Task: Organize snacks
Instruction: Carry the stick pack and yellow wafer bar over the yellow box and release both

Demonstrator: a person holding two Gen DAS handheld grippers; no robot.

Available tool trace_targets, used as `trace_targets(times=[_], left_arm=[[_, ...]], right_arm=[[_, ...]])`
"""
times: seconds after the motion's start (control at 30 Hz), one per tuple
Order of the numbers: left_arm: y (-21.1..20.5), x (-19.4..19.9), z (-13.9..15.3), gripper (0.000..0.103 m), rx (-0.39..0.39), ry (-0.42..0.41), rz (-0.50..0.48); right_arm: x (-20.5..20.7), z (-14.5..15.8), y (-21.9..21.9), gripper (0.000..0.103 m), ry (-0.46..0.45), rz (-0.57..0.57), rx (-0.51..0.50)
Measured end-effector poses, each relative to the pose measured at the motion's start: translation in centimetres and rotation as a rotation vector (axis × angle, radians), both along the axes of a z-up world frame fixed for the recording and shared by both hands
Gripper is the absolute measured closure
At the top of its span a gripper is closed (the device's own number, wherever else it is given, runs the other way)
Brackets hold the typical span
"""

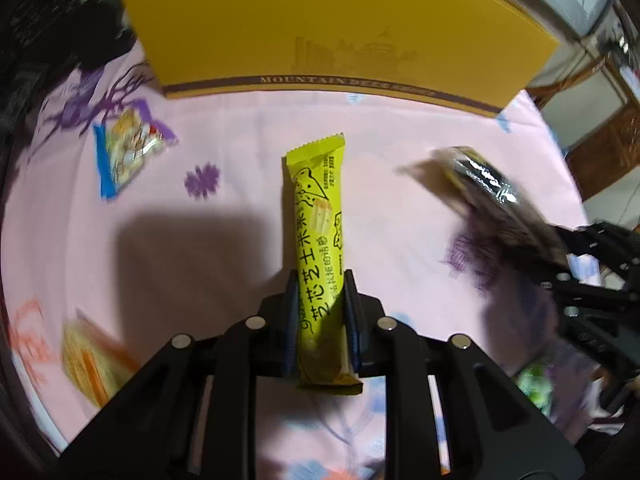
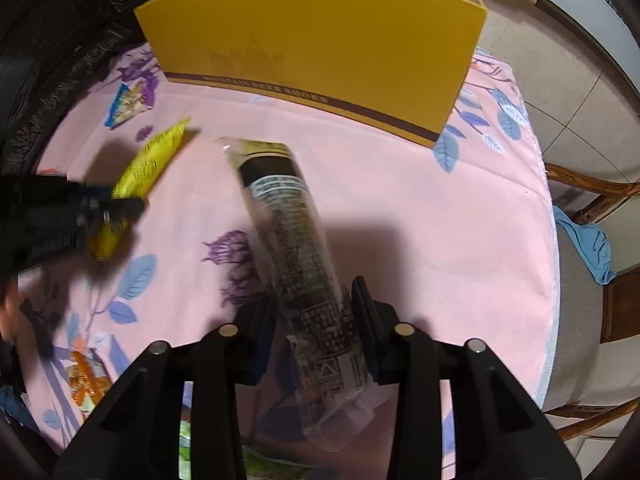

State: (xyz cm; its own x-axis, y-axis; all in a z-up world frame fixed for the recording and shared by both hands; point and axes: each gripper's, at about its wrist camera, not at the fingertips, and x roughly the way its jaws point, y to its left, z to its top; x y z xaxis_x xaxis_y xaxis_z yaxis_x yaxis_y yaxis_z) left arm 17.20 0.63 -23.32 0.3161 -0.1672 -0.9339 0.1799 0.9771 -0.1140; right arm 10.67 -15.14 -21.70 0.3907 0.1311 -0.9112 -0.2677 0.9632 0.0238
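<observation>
Left tool [image 1: 320, 312] clamped on yellow snack bar [image 1: 318, 216], right tool [image 2: 316, 312] clamped on dark snack pack [image 2: 292, 232], both above table [image 2: 440, 220].

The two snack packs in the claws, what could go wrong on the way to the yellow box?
1. The right claw grips the clear-wrapped dark snack near one end; the slick wrapper could slip out.
2. The yellow snack stick sticks far out of the left claw, so its tip might catch on the tall front wall of the yellow box.
3. Both claws are close together and could bump at the box.
</observation>
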Motion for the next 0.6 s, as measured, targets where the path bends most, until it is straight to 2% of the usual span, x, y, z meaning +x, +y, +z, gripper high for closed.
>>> trace_targets(times=[0.17, 0.4, 0.6], left_arm=[[0.4, -2.0, 2.8, 0.083, -0.117, -0.046, 0.061], [0.4, -4.2, 6.7, 0.083, -0.137, -0.103, 0.104], [1.4, -4.9, 8.4, 0.083, -0.115, -0.09, 0.159]], right_arm=[[-0.7, 0.7, 1.9, 0.073, -0.021, 0.051, 0.007], [-1.1, 1.8, 2.5, 0.075, -0.043, 0.059, 0.03], [-2.1, 5.2, 2.1, 0.075, -0.12, 0.053, 0.074]])
